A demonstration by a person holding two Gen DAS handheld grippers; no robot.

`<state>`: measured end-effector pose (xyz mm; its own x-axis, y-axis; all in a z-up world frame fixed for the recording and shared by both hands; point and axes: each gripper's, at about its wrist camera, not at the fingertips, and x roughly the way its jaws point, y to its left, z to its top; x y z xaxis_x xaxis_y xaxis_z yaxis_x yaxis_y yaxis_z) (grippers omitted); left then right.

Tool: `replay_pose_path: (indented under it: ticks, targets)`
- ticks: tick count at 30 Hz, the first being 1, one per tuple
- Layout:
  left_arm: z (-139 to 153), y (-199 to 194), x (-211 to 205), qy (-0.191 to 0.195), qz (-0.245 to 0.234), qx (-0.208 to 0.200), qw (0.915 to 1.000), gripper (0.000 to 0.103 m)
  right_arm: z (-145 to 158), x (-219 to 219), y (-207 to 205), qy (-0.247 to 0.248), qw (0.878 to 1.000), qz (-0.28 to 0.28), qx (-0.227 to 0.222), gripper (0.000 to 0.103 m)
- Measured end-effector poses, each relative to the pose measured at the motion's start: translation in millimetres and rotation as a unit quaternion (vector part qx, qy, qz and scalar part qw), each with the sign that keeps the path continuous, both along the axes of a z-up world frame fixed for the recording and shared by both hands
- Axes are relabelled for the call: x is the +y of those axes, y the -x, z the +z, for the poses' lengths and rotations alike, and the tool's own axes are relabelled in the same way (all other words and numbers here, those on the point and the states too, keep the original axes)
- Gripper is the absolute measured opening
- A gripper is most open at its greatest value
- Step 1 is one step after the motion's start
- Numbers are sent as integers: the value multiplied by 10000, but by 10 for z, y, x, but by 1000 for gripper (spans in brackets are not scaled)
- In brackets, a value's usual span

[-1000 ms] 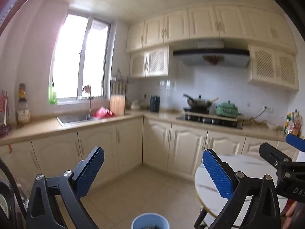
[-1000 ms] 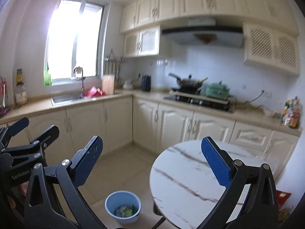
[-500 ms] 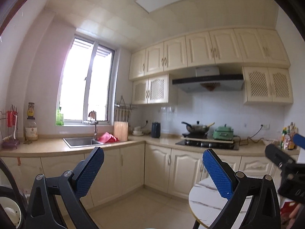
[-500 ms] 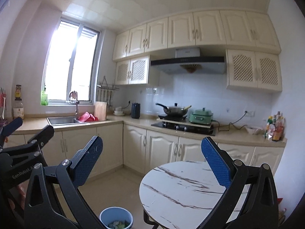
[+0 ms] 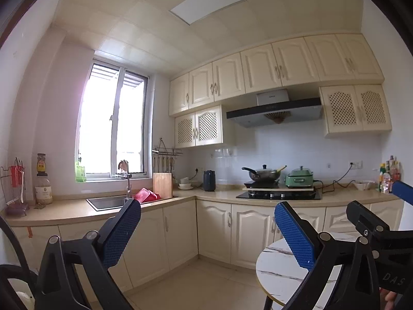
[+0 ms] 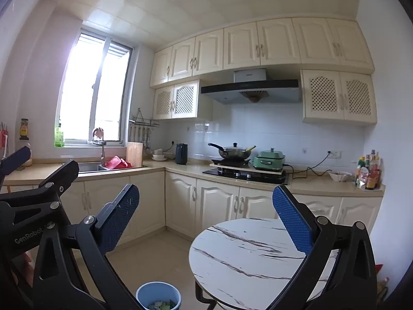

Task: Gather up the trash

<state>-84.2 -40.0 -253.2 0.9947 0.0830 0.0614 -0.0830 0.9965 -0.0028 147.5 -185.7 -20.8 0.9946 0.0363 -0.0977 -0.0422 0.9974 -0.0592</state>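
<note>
Both grippers raised toward the kitchen, jaws spread, nothing held.

Left wrist view: the left gripper [image 5: 207, 223] stands wide apart and empty; a round marble table [image 5: 277, 271] lies below its right finger, and the right gripper [image 5: 382, 215] shows at the far right edge. Right wrist view: the right gripper [image 6: 206, 208] is likewise spread and empty; the blue trash bin [image 6: 158, 295], holding scraps, sits on the floor low between its fingers, just left of the table [image 6: 247, 258].
</note>
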Motion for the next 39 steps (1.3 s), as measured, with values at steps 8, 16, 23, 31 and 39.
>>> replay_pose_path:
  ticks: [8, 16, 23, 31, 39]
  targets:
    - [286, -233, 40, -33, -45, 97, 9999, 102, -22, -22, 20, 20, 9999, -110, 34, 103]
    - [490, -376, 93, -53, -86, 138, 9999, 102, -24, -45, 48, 38, 9996, -286, 20, 103]
    - [578, -404, 162, -67, -83, 151, 9998, 102, -21, -56, 45, 27, 9995, -305, 44, 103]
    - [714, -501, 278, -86, -104, 165, 9998, 102, -23, -60, 46, 0, 9995, -298, 55, 103]
    - [790, -556, 353, -114, -113, 177, 9997, 102, -32, -62, 43, -22, 9995, -300, 87, 103]
